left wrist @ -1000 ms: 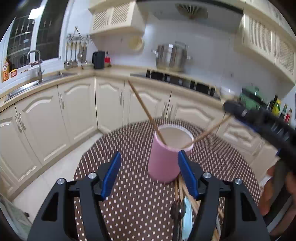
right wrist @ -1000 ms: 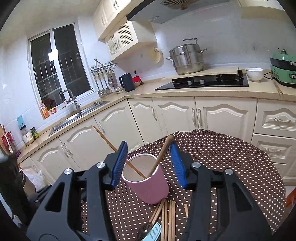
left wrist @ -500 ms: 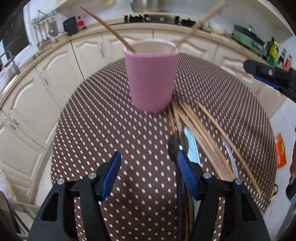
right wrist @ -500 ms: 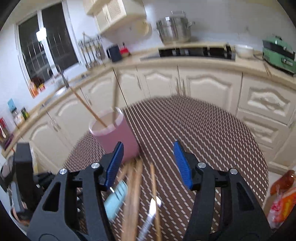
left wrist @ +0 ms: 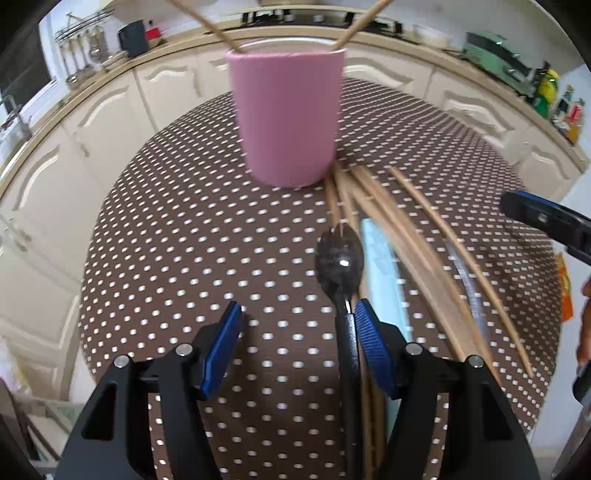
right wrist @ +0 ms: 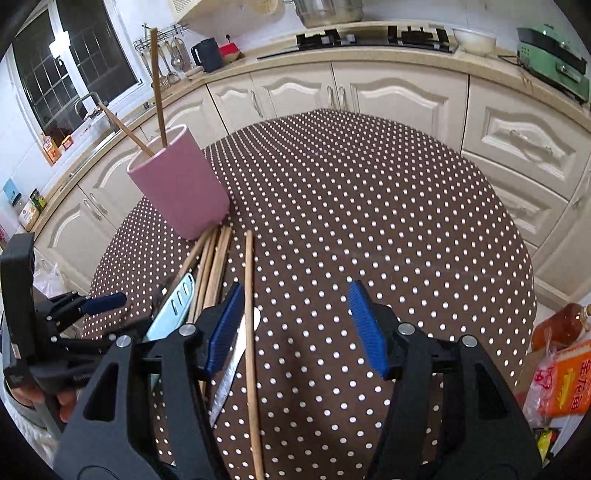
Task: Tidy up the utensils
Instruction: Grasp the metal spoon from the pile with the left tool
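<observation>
A pink cup (left wrist: 284, 122) stands on the dotted table with two wooden chopsticks (left wrist: 218, 31) leaning in it. Before it lie several loose chopsticks (left wrist: 406, 229), a black spoon (left wrist: 340, 262) and a pale blue blade (left wrist: 380, 266). My left gripper (left wrist: 297, 314) hangs open low over the cloth, and the spoon's handle runs just inside its right finger. My right gripper (right wrist: 295, 295) is opening its jaws over one lone chopstick (right wrist: 250, 332) lying near its left finger, not pinched. The cup (right wrist: 181, 188) is up left of it, the chopstick bundle (right wrist: 214, 266) beside it.
The round table (right wrist: 369, 184) wears a brown white-dotted cloth. Cream kitchen cabinets (right wrist: 388, 92) curve behind it. An orange packet (right wrist: 561, 380) and a bottle sit past the table's right edge. The left gripper (right wrist: 74, 306) shows at the left of the right wrist view.
Both grippers tipped downward and sank toward the table. The right one left the cup, where its chopstick now stands, and widened over the loose chopsticks. The left now frames the spoon.
</observation>
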Motion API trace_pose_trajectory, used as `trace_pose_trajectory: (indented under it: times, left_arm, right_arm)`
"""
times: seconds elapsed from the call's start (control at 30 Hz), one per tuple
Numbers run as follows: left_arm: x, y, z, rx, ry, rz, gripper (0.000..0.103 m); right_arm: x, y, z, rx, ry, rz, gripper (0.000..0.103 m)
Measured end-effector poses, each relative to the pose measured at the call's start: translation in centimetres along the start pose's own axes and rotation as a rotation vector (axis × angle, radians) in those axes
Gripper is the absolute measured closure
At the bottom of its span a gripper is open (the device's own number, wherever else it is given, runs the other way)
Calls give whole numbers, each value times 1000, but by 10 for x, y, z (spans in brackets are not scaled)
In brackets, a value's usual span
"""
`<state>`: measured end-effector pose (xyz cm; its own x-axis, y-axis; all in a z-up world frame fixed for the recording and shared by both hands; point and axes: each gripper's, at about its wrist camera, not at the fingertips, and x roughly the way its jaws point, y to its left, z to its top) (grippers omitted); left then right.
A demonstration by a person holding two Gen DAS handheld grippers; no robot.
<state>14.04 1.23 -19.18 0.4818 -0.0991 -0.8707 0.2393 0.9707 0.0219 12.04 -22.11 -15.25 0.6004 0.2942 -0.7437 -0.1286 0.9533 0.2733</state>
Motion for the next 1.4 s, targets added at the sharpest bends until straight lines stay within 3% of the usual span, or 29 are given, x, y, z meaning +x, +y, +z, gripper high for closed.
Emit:
trace_pose_trajectory:
  times: [0.27,0.53,0.6,0.67,0.77,0.9,0.97,1.0,1.1,1.4]
  left_arm:
    - [3,25,-4,-79,25,29,40]
    - [6,32,-1,-84,29,48,45]
    - [6,35,-1,-93,23,51,49]
    - [7,39,2,-118,12,62,59]
    - [8,42,4,-153,-3,83,75]
    - [9,45,6,-179,-14,79,75]
    - [8,46,6,-188,-21,79,76]
    - [8,47,5,-196,-24,74,76]
    - [6,53,3,-223,-36,48,76]
    - [-9,67,1,-296,-106,-33,77]
  right_arm:
    - [6,9,2,-41,38,6,44]
    - [33,32,13,-149,168,-35,44]
    - [39,38,17,-166,195,-33,50]
    - [46,44,23,-180,226,-34,65]
    - [58,55,32,-211,264,-42,68]
    - [76,68,37,-246,326,-60,69]
    - [87,73,38,-267,357,-88,75]
    - [89,76,39,-273,351,-96,77]
    - [91,74,42,-260,334,-94,96]
    - [63,48,50,-170,186,-11,97]
